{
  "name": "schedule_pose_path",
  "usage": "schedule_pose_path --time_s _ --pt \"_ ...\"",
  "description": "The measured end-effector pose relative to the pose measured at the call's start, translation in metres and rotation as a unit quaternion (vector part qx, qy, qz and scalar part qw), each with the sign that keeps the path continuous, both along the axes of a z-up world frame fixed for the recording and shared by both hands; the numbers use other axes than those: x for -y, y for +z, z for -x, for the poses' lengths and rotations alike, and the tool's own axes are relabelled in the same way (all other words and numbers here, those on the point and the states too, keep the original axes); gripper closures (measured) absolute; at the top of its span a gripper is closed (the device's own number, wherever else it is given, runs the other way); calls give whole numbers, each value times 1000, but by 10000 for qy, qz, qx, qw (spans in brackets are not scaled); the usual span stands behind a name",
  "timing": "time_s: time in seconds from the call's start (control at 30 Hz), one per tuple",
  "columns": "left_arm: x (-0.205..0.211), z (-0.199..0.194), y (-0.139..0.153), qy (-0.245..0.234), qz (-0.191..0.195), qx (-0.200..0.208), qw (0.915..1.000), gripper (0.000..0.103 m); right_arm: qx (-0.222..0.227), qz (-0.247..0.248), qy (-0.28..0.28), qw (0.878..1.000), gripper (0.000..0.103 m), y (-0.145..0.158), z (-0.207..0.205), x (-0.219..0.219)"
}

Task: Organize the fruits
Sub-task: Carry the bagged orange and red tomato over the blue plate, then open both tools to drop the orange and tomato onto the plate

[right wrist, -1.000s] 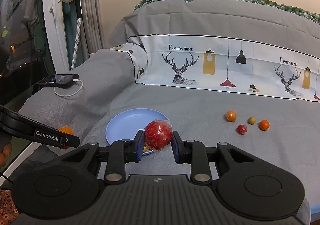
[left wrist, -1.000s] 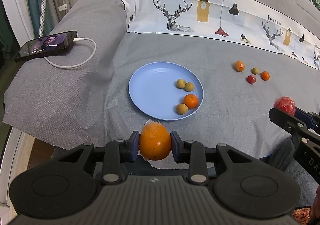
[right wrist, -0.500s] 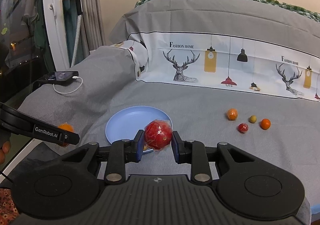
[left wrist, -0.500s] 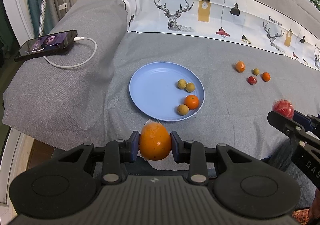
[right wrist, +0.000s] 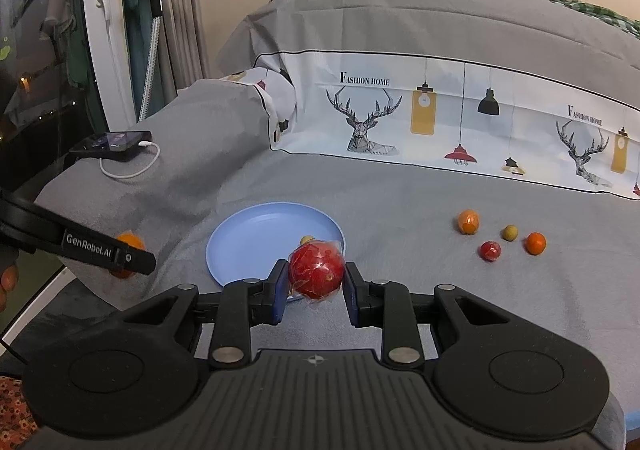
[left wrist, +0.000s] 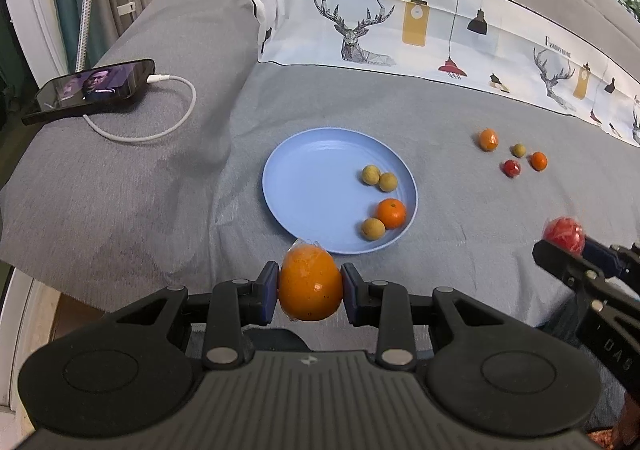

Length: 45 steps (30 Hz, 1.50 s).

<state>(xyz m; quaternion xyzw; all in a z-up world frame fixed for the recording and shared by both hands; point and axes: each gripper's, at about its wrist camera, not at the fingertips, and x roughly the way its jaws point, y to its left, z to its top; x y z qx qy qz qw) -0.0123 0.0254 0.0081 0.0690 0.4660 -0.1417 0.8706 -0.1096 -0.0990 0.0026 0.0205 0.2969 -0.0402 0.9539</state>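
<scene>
— Fruits, how many can you count?
— Four on the blue plate (left wrist: 312,186) mid-frame: three tan longans and one small orange (left wrist: 391,213). Four more loose on the bed (left wrist: 460,210), upper right.
— And the claws?
— Left claw (left wrist: 310,292) is clamped on a wrapped orange fruit (left wrist: 310,286) at the plate's near rim, angled down. Right claw (right wrist: 316,290) grips a wrapped red fruit (right wrist: 316,269), tilted less steeply.
</scene>
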Motion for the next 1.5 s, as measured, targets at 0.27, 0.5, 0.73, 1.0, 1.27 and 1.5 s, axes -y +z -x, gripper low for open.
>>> schedule_pose_path --time_s 0.27,0.5,0.73,1.0,1.27,1.5 --pt "7 -32 -2 -20 -14 -103 9999 66 -98 8 47 9999 73 -8 -25 -1" --pt "18 -64 -10 -70 -71 -155 9998 66 -287 -27 117 9995 73 -22 -61 -3" --pt "33 -106 -37 -108 -217 -314 9992 66 -570 -8 251 9981 73 -47 -103 -4" --pt "49 -150 -76 -108 -462 -552 9973 66 -953 -33 377 9947 73 -85 -154 3" --pt "58 -173 -104 -114 -667 -739 9950 39 -1281 91 530 9903 72 -111 -187 10" --pt "59 -161 -87 -68 -710 -660 9953 0 -1256 279 898 9876 17 -100 -179 5"
